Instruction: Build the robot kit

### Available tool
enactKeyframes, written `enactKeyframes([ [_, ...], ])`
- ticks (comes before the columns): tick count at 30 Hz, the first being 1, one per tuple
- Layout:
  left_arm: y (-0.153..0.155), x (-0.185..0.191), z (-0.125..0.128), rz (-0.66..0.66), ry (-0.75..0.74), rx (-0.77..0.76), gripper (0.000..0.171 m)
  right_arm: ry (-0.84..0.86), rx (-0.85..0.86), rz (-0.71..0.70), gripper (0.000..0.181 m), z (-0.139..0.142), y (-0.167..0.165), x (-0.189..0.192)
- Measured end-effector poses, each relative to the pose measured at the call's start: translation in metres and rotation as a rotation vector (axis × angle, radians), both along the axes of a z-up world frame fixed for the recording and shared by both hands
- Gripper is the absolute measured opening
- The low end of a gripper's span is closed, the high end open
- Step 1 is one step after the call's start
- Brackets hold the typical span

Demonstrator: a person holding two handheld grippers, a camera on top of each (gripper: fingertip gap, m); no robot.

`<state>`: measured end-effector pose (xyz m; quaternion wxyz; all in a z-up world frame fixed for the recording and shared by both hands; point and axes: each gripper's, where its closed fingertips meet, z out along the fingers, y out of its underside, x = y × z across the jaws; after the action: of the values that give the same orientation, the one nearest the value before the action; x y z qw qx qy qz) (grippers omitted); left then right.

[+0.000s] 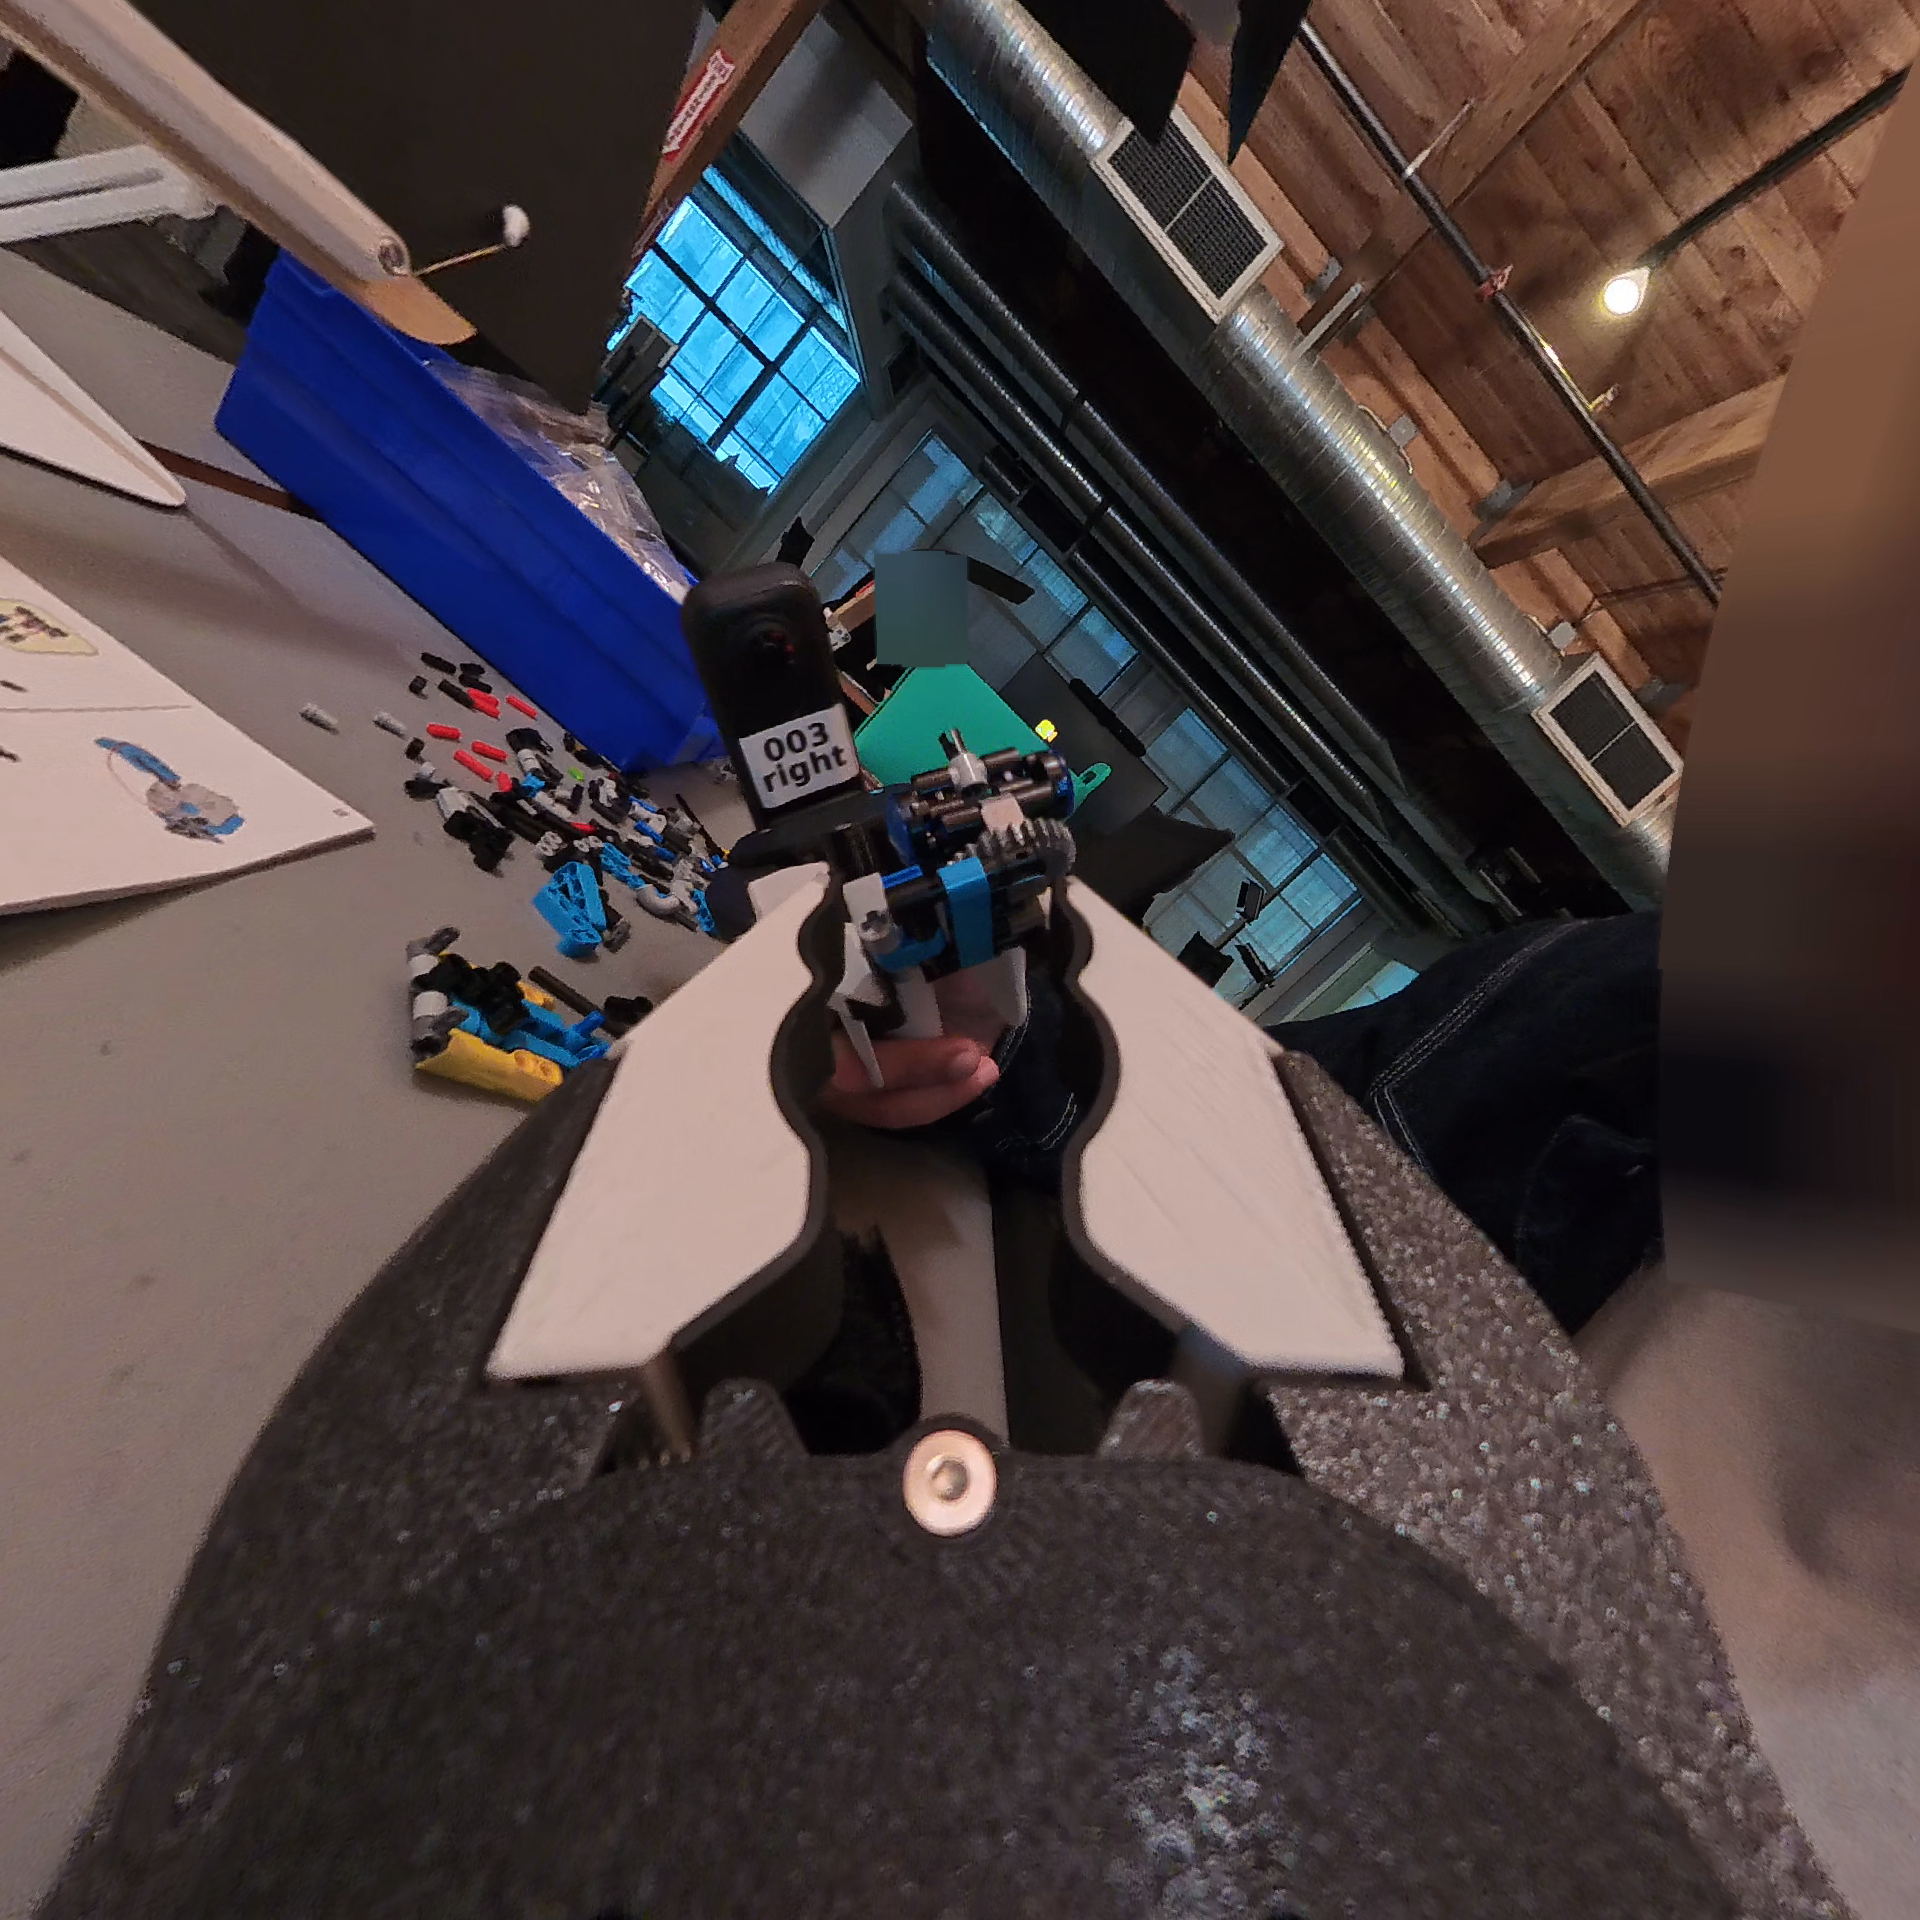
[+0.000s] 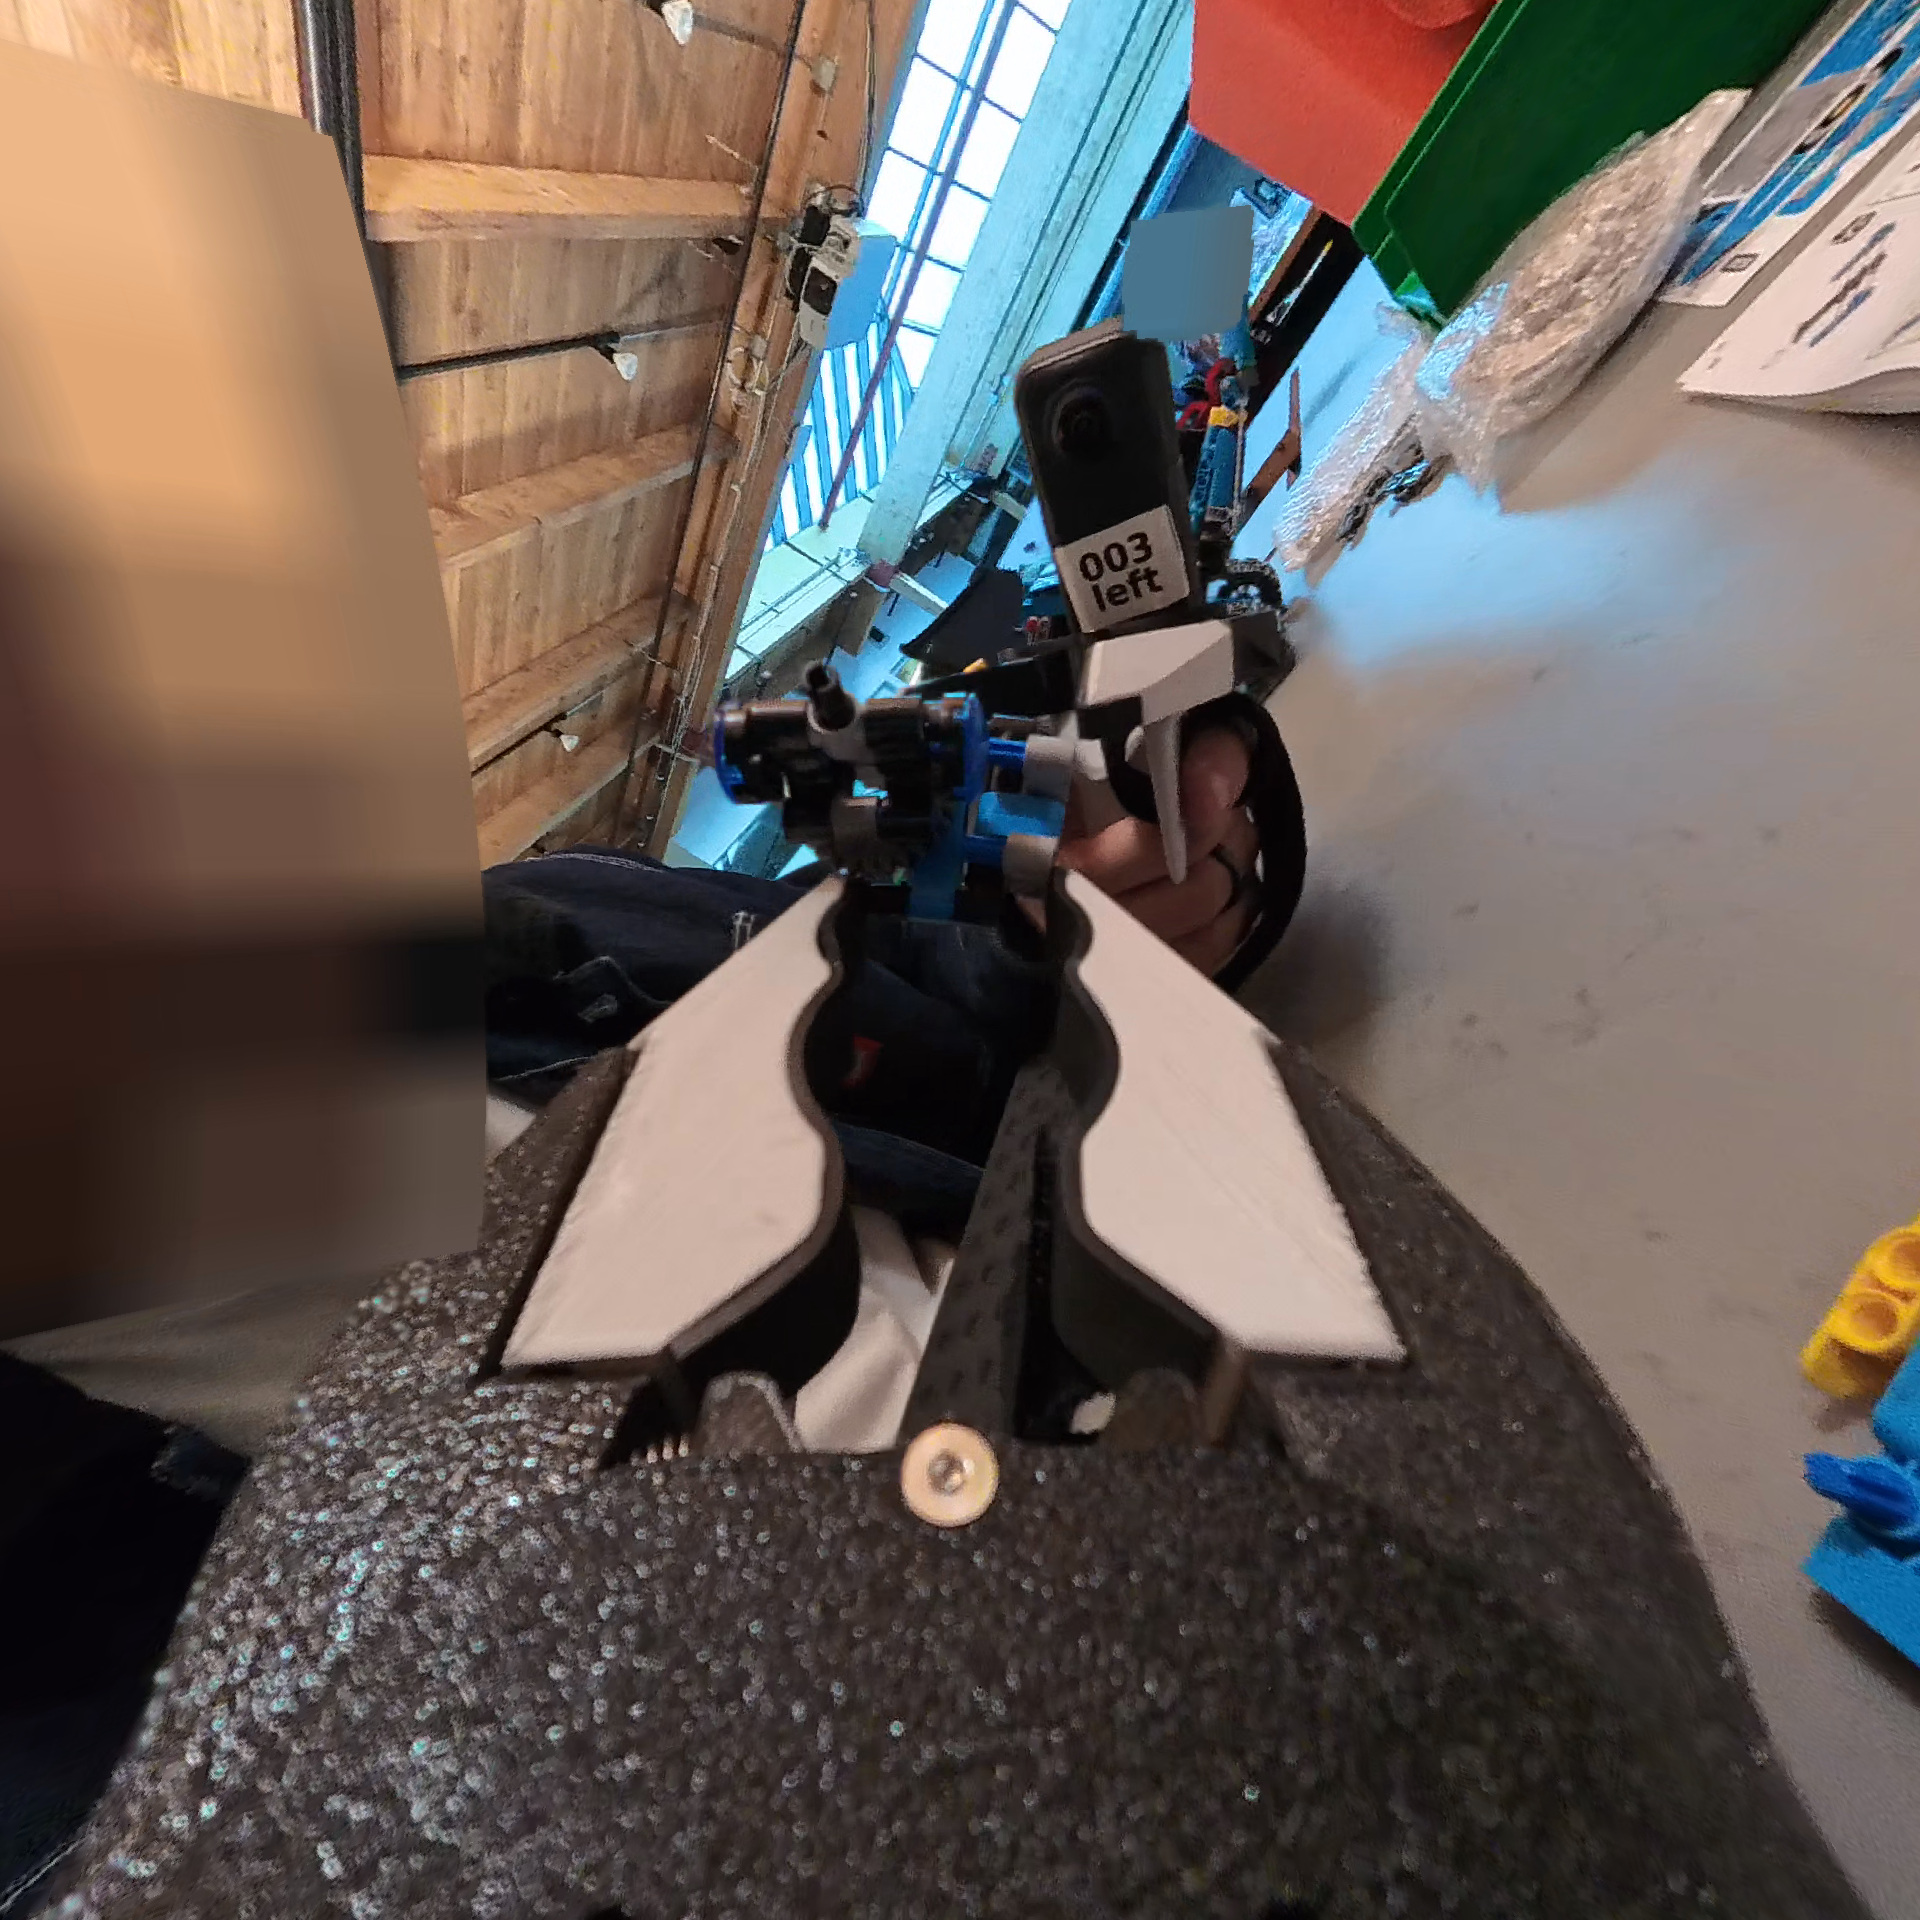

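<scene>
Both wrist cameras, tilted and raised, face each other closely, sharing the brick assembly (image 1: 961, 862) between them.

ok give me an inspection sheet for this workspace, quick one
surface: grey table, mostly bare near the grippers
job's things: small blue, black and grey brick assembly with gears, held up off the table between both grippers
clutter: loose brick pieces, yellow and blue sub-build, open instruction booklet, blue bin, plastic bags
grippers: left hand-held gripper shut on the assembly; right hand-held gripper shut on it too
cables: nothing seen
surroundings: wooden ceiling, metal duct, large windows
</scene>
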<state>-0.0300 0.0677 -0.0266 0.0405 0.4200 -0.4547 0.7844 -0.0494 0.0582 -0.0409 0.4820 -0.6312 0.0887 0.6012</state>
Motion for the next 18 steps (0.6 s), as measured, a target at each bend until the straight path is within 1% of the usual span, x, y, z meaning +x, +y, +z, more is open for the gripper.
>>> enactKeyframes([
  [4, 0.004, 0.002, -0.001, 0.002, 0.030, -0.044, 0.039, -0.006, -0.019, -0.023, 0.033, -0.005, 0.002, 0.005],
  [13, 0.004, 0.003, -0.005, 0.003, 0.054, -0.036, 0.039, -0.009, -0.027, -0.027, 0.034, -0.006, 0.002, 0.006],
  [15, 0.005, 0.002, -0.005, 0.018, 0.034, 0.006, 0.039, -0.019, -0.034, -0.032, 0.034, -0.008, 0.003, 0.006],
  [16, 0.006, 0.002, -0.006, 0.029, 0.018, 0.050, 0.039, -0.027, -0.036, -0.037, 0.034, -0.008, 0.003, 0.006],
  [18, 0.007, 0.001, -0.011, 0.067, -0.026, 0.217, 0.039, -0.036, -0.041, -0.042, 0.034, -0.009, 0.003, 0.007],
])
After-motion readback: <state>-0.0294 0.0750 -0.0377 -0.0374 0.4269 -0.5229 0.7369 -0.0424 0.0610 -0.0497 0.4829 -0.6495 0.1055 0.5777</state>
